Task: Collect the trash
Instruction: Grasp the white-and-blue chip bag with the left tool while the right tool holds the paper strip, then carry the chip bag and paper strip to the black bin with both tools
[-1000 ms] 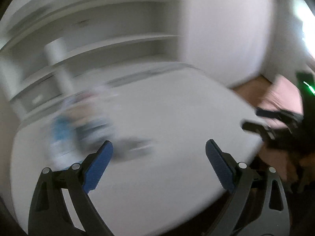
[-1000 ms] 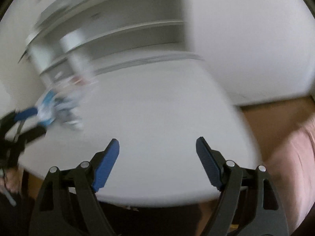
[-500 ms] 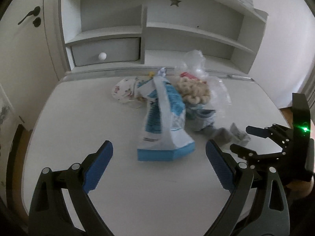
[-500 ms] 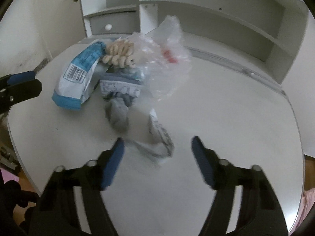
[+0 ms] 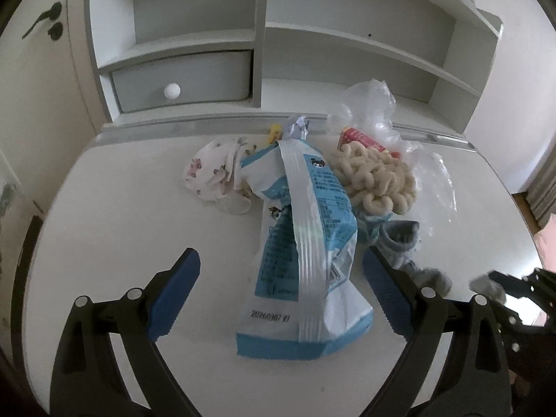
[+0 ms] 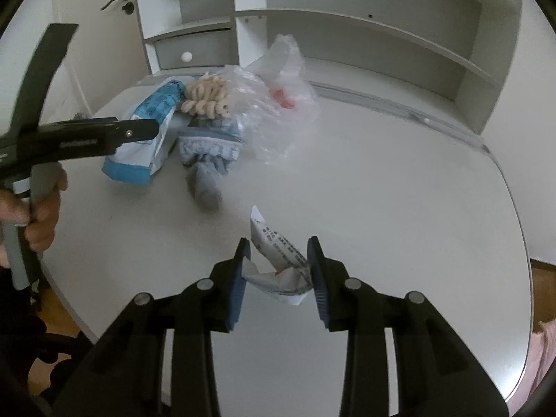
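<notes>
Where a second ago all was blur, the left wrist view now shows the left gripper [image 5: 281, 295] with fingers spread astride the blue-and-white foil snack bag [image 5: 305, 243] on the white bench [image 5: 121, 208]. From the right wrist, the right gripper [image 6: 279, 278] has just been closing; its fingers touch the crumpled white printed wrapper [image 6: 278, 264], so the first pickup looks imminent.

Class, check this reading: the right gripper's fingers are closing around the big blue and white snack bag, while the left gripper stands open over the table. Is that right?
Not quite. The right gripper has just been closing its fingers around a small crumpled wrapper, not the blue and white snack bag, as the right wrist view shows. The left gripper does stand open over the table.
</notes>
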A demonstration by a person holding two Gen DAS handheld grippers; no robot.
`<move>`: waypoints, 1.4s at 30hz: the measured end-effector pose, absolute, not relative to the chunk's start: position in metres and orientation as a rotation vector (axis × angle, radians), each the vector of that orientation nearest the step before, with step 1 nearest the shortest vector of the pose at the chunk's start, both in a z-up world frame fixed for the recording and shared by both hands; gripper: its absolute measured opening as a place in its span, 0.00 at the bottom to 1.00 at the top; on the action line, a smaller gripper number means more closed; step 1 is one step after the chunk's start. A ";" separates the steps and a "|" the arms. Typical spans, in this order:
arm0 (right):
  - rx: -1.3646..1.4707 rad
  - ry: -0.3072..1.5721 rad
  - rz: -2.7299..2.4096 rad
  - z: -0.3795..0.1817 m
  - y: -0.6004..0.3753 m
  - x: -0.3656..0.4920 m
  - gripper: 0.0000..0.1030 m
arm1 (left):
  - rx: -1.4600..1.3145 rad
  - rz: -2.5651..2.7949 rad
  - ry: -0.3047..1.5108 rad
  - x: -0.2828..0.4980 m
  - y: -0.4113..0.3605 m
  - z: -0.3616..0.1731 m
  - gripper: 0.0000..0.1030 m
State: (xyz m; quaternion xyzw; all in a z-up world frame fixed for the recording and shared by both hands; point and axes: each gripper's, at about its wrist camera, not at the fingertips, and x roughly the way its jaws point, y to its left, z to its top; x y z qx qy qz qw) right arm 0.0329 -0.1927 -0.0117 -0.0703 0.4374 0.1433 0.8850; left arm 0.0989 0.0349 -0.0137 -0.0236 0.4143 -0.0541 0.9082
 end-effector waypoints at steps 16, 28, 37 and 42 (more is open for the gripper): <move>-0.043 0.857 0.202 0.011 -0.252 0.003 0.33 | -0.036 -0.133 0.735 0.049 0.026 0.050 0.35; 0.118 0.831 -0.161 0.014 -0.405 -0.061 0.33 | 0.120 -0.524 0.714 0.017 -0.149 0.056 0.35; 0.328 0.845 -0.555 -0.022 -0.558 -0.169 0.33 | 0.276 -0.898 0.697 -0.045 -0.328 0.035 0.35; 0.461 0.920 -0.677 -0.066 -0.624 -0.212 0.33 | 0.388 -1.091 0.743 -0.092 -0.416 -0.003 0.35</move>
